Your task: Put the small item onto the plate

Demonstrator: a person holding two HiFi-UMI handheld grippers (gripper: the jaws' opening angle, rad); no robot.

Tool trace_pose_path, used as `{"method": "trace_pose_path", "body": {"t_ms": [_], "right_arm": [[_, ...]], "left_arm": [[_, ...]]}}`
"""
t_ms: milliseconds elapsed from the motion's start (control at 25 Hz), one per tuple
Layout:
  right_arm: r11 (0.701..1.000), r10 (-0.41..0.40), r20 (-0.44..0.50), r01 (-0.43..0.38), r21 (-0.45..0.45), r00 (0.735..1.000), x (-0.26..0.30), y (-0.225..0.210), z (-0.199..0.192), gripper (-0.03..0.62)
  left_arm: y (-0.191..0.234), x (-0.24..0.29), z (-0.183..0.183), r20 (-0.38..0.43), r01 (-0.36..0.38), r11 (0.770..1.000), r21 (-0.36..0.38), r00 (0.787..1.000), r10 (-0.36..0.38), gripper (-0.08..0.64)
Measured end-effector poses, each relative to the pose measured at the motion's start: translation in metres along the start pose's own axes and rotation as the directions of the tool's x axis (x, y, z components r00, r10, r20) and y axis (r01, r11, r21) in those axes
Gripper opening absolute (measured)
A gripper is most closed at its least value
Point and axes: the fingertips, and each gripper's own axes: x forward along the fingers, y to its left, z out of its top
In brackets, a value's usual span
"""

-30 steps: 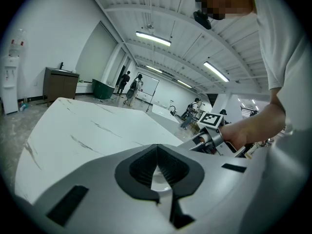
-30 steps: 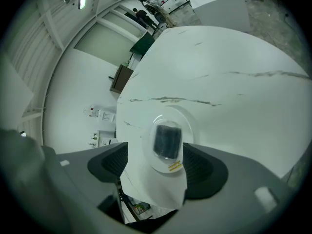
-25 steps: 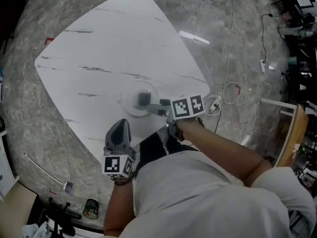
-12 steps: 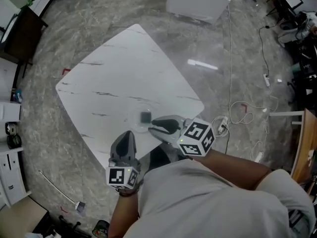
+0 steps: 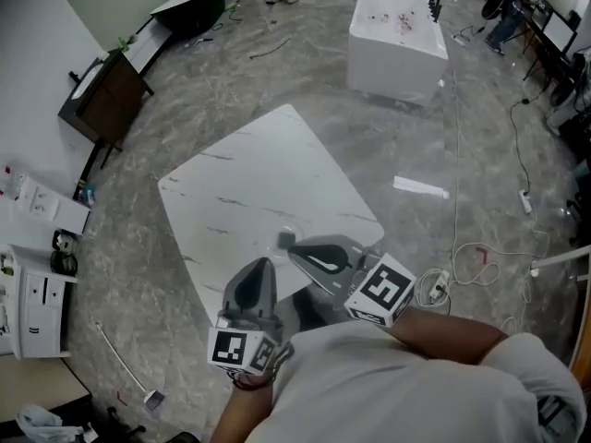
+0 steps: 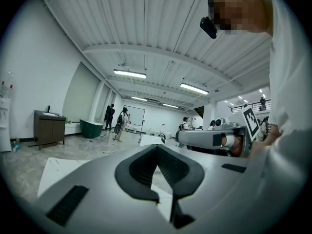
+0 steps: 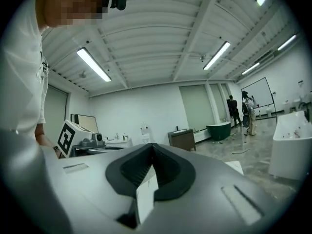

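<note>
A small dark item lies on a clear plate near the front corner of the white marble table. My right gripper hovers just short of the plate, shut with nothing between its jaws. My left gripper hangs beside it over the table's near edge, also shut and empty. In the left gripper view the left gripper points level across the room, with the right gripper at its right. In the right gripper view the right gripper is raised, and the left gripper's marker cube shows at left.
A white tub stands beyond the table and a dark cabinet at the far left. White cables trail on the marble floor at right. White shelving lines the left wall. People stand far off.
The right gripper has drawn back from the plate and its jaws have closed, leaving the dark item on the plate. The head view has pulled back and tilted up.
</note>
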Motion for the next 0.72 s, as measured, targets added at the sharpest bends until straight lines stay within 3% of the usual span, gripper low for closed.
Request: {"method": "trace_pose_path", "body": {"t_ms": [320,720], "right_arm": [[0.993,0.008,0.07,0.001,-0.12,0.998,-0.073,0.059,0.044,0.002],[0.994,0.015,0.086,-0.006,-0.107,0.996,-0.117,0.086,0.061,0.002]], "left_arm": [[-0.088,-0.054,0.049,0.095,-0.046,0.992,0.115,0.995,0.035,0.006],[-0.137,-0.086,0.073,0.145,-0.066,0.986,0.15,0.988,0.044,0.006]]}}
